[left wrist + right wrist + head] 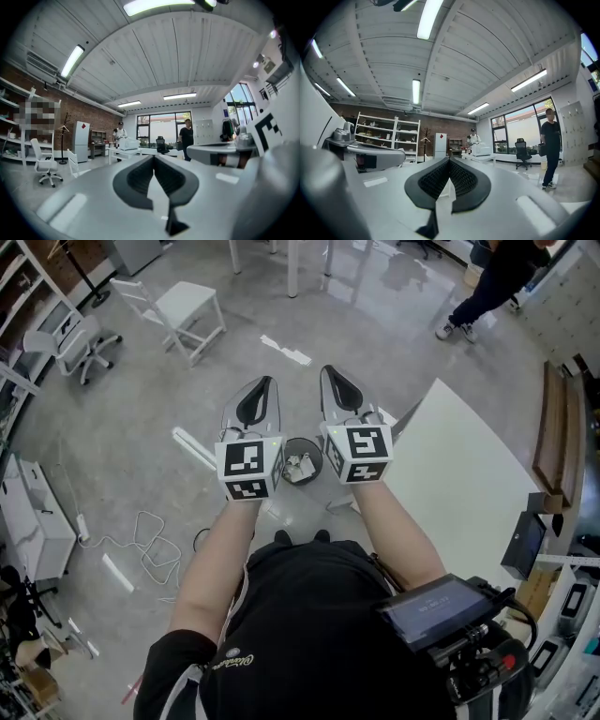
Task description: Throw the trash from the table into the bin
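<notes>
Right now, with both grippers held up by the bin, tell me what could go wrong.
1. The left gripper and right gripper, both shut and empty, hang side by side; a careless swing could knock them together.
2. The bin stands just ahead of the person's shoes with trash inside; a step forward might tip it.
3. A loose cable loops on the floor to the left, a possible trip hazard.

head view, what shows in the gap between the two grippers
In the head view, the bin on the floor below, trash in it, shows between left gripper and right gripper.
</notes>
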Demonstrator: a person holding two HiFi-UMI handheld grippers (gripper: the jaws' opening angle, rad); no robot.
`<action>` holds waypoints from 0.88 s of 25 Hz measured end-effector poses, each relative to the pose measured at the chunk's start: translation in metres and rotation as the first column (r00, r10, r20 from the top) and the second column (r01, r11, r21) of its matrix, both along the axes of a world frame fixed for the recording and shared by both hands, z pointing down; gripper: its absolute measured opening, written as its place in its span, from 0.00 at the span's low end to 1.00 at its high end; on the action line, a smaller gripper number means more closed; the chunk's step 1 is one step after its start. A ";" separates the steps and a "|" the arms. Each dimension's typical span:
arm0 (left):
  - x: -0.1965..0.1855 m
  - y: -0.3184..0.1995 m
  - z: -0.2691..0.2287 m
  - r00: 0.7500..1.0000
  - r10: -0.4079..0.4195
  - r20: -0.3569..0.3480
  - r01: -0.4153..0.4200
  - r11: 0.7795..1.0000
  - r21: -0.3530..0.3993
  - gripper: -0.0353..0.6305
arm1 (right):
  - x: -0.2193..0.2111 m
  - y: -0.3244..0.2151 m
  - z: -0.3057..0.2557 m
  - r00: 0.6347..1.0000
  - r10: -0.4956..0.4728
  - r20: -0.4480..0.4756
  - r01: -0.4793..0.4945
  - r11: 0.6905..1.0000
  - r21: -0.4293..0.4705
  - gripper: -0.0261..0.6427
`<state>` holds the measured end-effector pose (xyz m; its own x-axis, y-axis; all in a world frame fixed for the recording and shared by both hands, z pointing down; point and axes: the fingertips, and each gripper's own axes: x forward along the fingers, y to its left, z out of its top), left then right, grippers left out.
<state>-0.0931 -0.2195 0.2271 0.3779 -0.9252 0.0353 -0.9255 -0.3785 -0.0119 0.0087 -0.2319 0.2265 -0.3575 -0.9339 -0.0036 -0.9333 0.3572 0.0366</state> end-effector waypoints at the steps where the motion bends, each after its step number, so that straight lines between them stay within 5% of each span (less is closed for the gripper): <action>1: 0.001 0.001 -0.003 1.000 -0.002 0.000 0.002 1.000 0.005 0.07 | 0.001 0.001 -0.002 1.000 -0.002 0.000 0.002 1.000 0.001 0.04; 22: 0.003 0.004 0.000 1.000 -0.022 -0.003 0.021 1.000 -0.009 0.07 | 0.003 0.001 0.007 1.000 -0.023 -0.004 0.023 0.999 -0.032 0.04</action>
<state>-0.0898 -0.2159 0.2274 0.3580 -0.9327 0.0429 -0.9335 -0.3586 -0.0056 0.0120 -0.2311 0.2339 -0.3792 -0.9249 0.0273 -0.9246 0.3799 0.0286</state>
